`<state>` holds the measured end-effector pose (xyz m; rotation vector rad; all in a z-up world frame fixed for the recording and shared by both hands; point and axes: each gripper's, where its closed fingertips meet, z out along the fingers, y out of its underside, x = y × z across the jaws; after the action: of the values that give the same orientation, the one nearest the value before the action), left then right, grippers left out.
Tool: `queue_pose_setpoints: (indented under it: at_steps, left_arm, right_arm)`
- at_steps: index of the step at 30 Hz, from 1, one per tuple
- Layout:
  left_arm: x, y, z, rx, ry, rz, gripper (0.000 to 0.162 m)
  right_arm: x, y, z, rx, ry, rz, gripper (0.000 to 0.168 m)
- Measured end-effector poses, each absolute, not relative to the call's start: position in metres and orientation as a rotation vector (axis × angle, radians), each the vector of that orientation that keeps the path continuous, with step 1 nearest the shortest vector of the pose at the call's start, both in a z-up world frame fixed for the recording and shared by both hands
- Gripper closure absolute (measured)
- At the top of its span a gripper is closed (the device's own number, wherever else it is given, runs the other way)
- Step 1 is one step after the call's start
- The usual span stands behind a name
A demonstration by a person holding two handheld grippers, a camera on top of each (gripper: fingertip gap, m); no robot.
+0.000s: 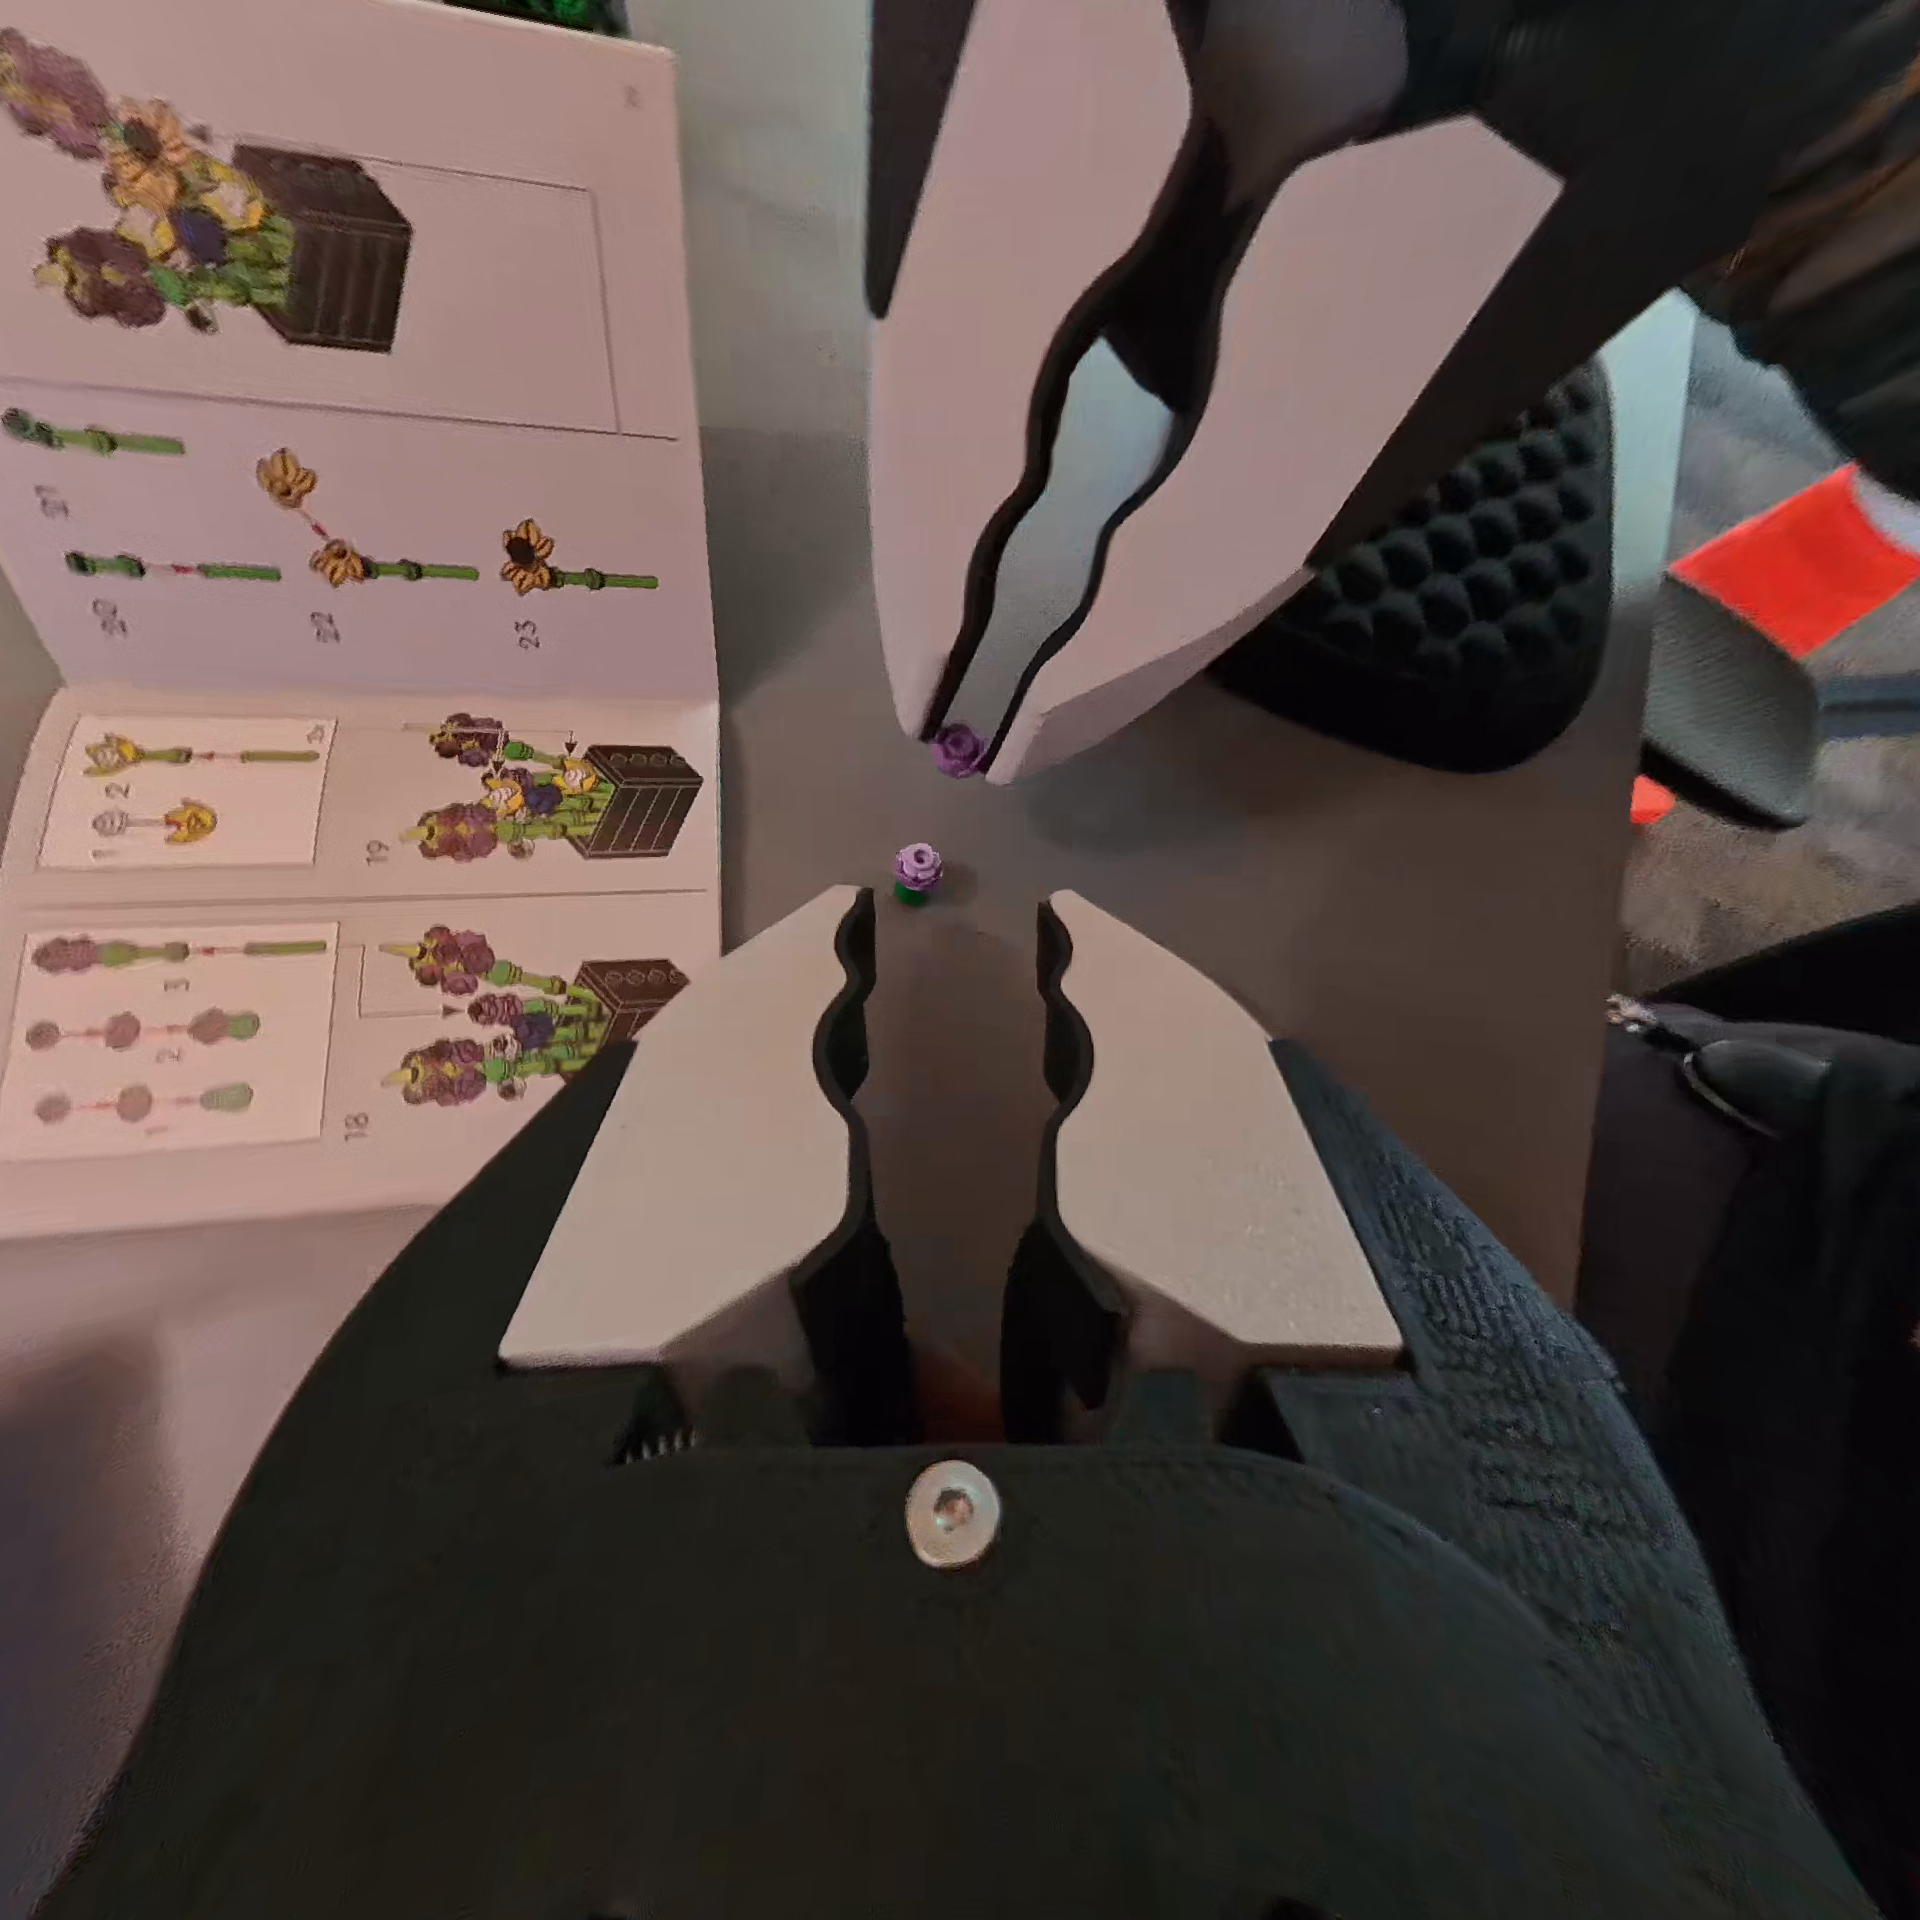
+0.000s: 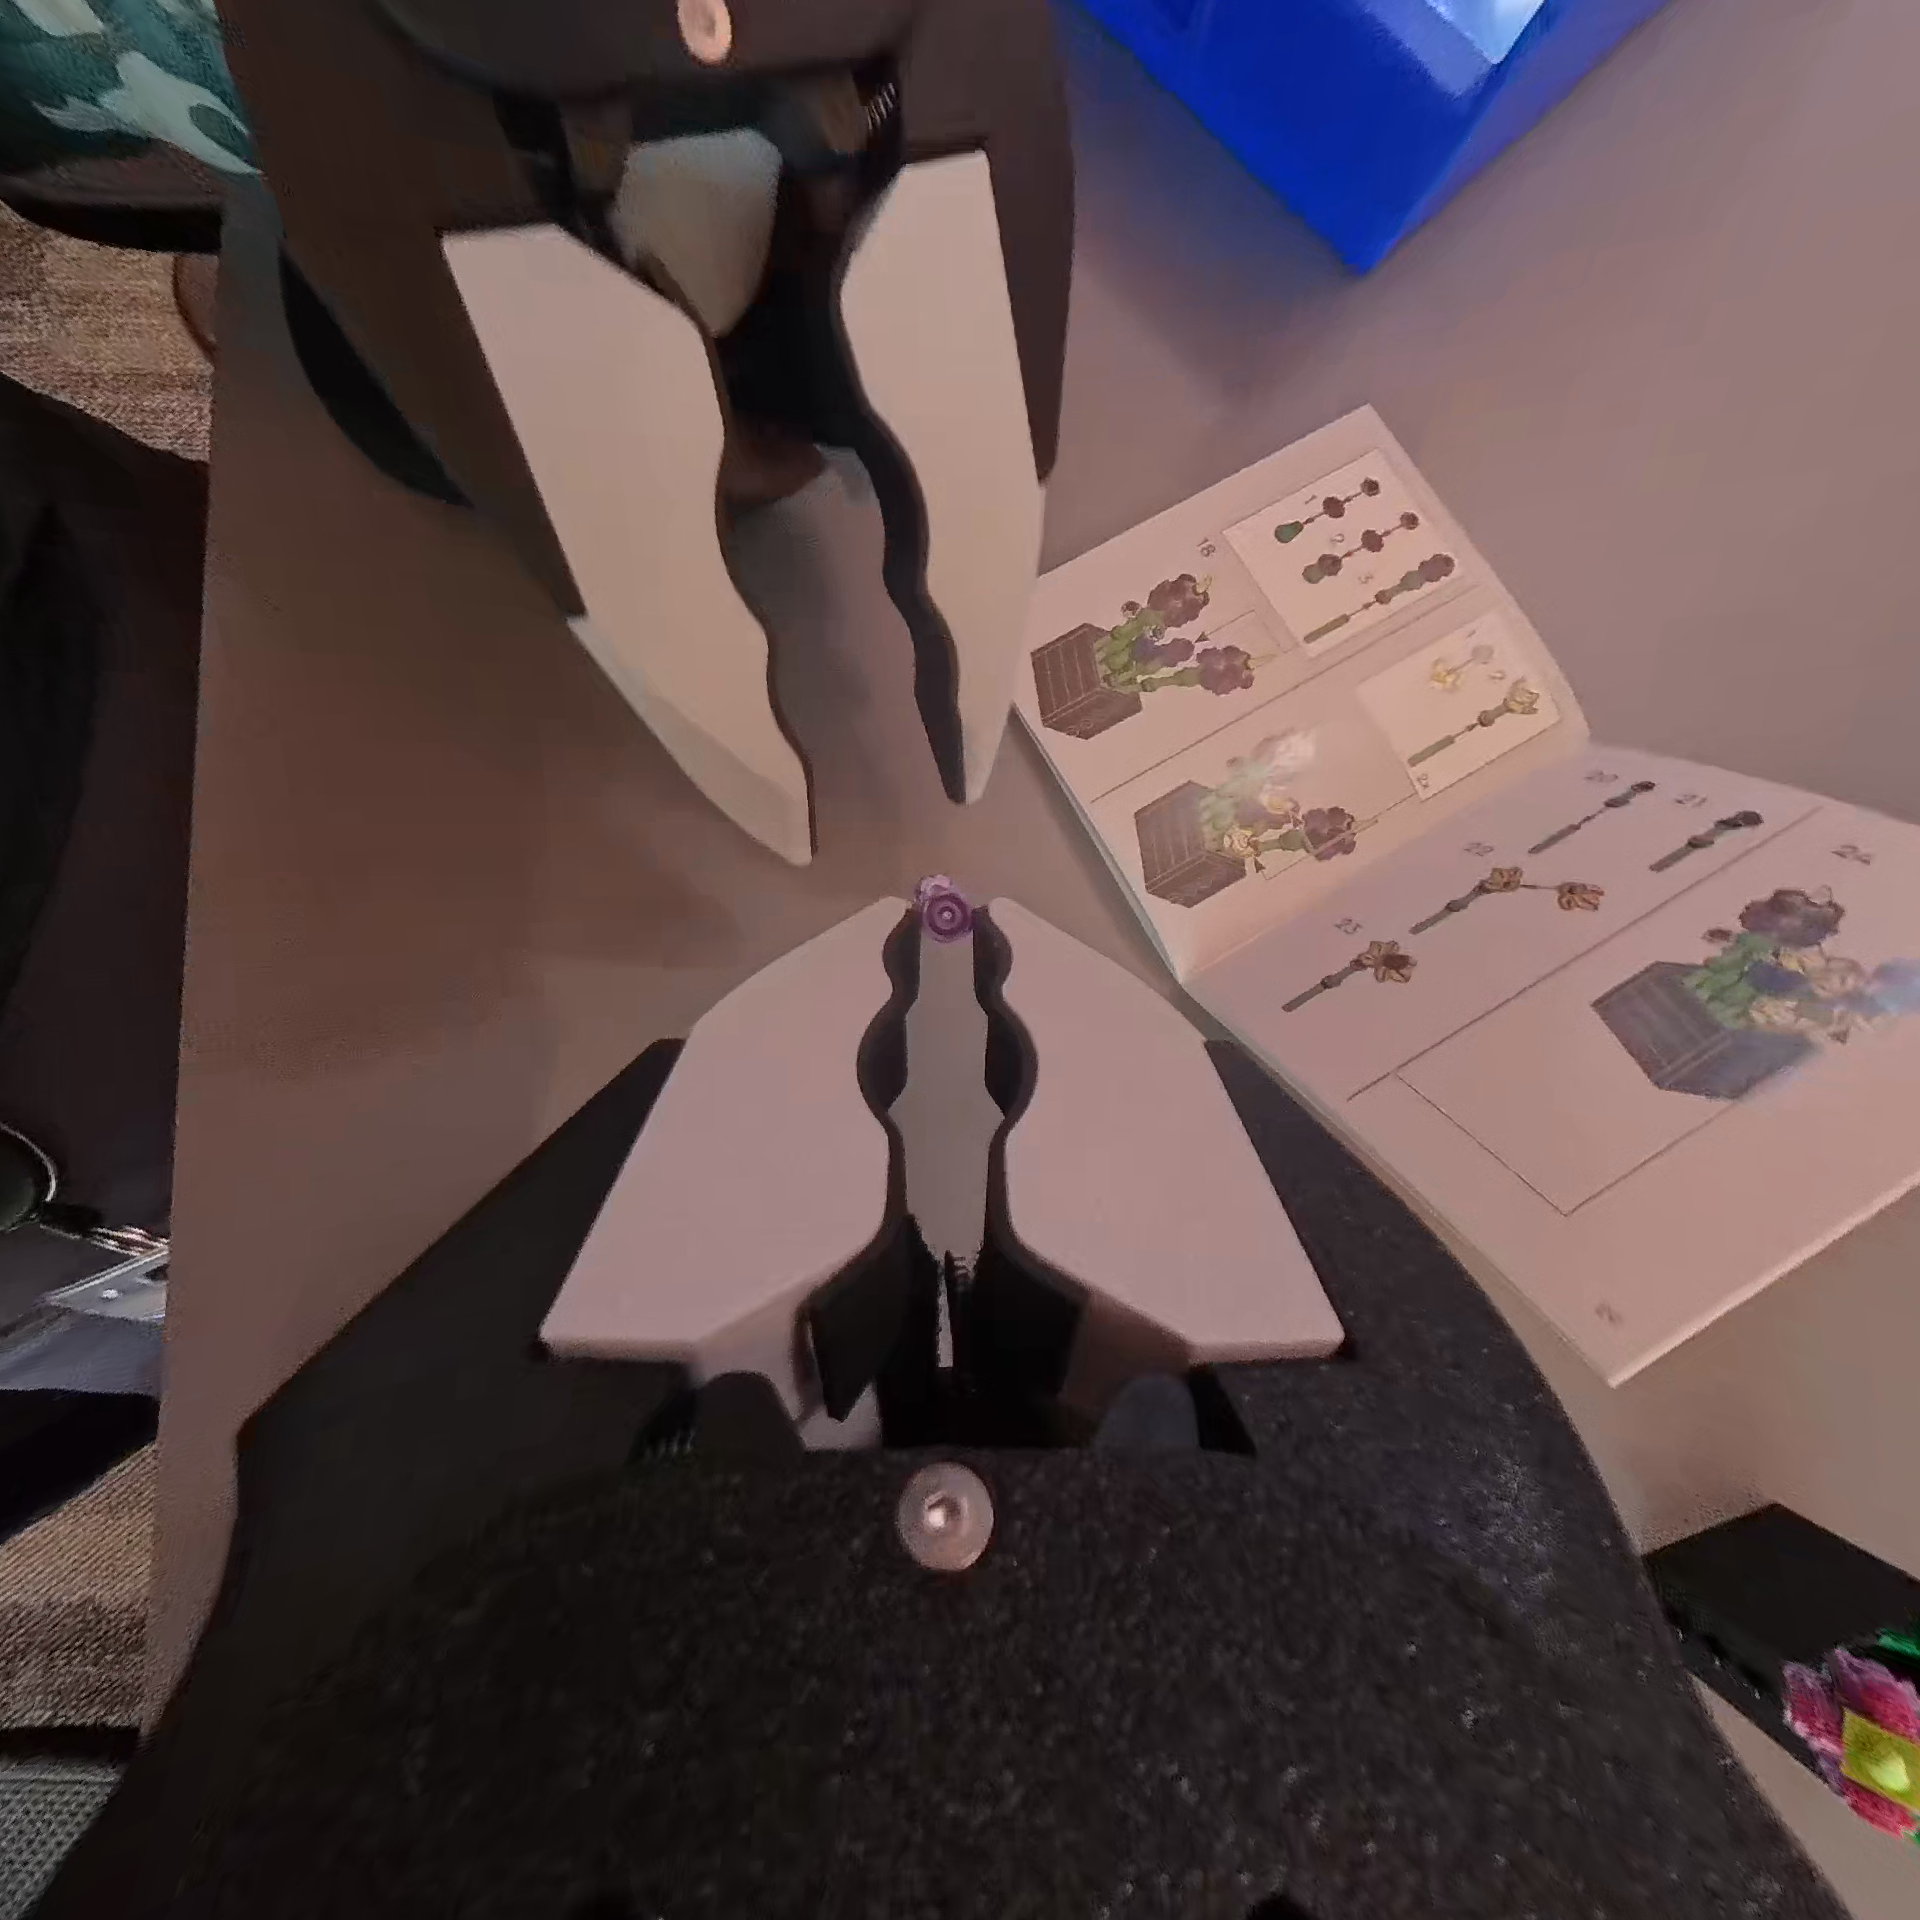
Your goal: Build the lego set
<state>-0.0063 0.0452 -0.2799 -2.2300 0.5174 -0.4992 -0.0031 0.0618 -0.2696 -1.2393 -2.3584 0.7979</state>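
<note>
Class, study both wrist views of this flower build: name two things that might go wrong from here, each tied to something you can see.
1. The right tongs pinch the purple flower piece only at their very tips, so it may slip or flick away.
2. The small purple-and-green stack stands free on the table just beyond the open left tongs; pressing down off-centre could topple it.

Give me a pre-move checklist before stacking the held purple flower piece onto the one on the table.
1. Right gripper shut on purple flower piece: ok.
2. Left gripper open, empty: ok.
3. Purple-on-green flower stack upright on the table: ok.
4. Stack steadied by the left gripper: not ok, it stands free just ahead of the fingertips.
5. Held piece centred over the stack: cannot tell.
6. Instruction booklet clear of the work spot: ok.
</note>
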Motion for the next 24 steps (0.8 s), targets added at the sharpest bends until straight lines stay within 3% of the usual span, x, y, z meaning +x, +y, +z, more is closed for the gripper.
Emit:
queue_pose_setpoints:
  at_steps: [7, 14, 24]
  left_arm:
    - [-0.005, 0.055, -0.289, -2.278, 0.611, -0.464, 0.132]
    - [-0.005, 0.056, -0.302, -2.337, 0.695, -0.343, 0.133]
    - [-0.004, 0.058, -0.308, -2.356, 0.743, -0.284, 0.154]
  right_arm:
    - [-0.002, 0.06, -0.279, -1.277, -2.382, 0.787, 0.158]
    - [0.02, 0.073, -0.255, -1.396, -2.119, 0.959, 0.158]
    - [0.108, 0.101, -0.265, -1.649, -2.072, 0.686, 0.159]
